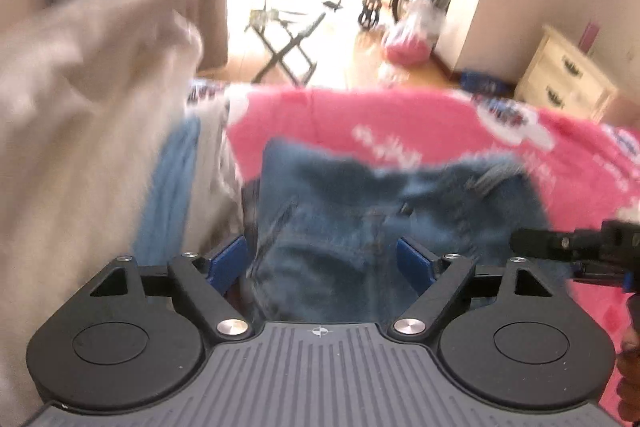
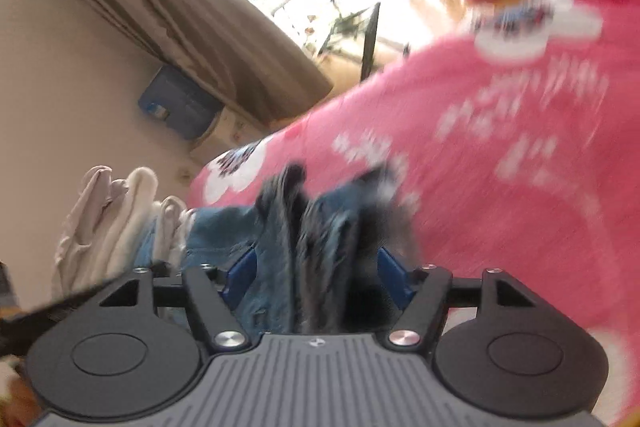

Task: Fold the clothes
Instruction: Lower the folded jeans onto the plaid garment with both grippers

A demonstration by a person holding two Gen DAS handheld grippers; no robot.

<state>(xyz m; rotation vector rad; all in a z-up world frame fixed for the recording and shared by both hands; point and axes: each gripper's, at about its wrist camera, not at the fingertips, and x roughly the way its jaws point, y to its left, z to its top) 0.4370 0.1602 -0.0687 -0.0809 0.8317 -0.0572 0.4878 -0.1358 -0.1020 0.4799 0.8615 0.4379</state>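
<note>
Both views are motion-blurred, so treat the details loosely. The jeans (image 1: 360,211) lie on the pink bedspread (image 1: 440,123), near edge, right of a pile of pale garments (image 1: 80,107). Left gripper (image 1: 322,259): jaws spread wide, denim lying between them, pads not visibly pressing, so I read it as released. Right gripper (image 2: 316,267): jaws apart with a bunched, stood-up wad of denim between them; the blue pads (image 2: 390,269) look clear of the cloth, so released too, though blur leaves some doubt. Risks: that bunched wad looks likely to slump and undo the fold once the jaws clear it; denim is stiff and may spring back. Fabric could also snag on a pad and drag the jeans off line as a hand pulls away. The pale pile sits close on the left and could get clipped. Count: one pair of jeans, one bedspread, one pale pile (pieces uncountable), two grippers.
</note>
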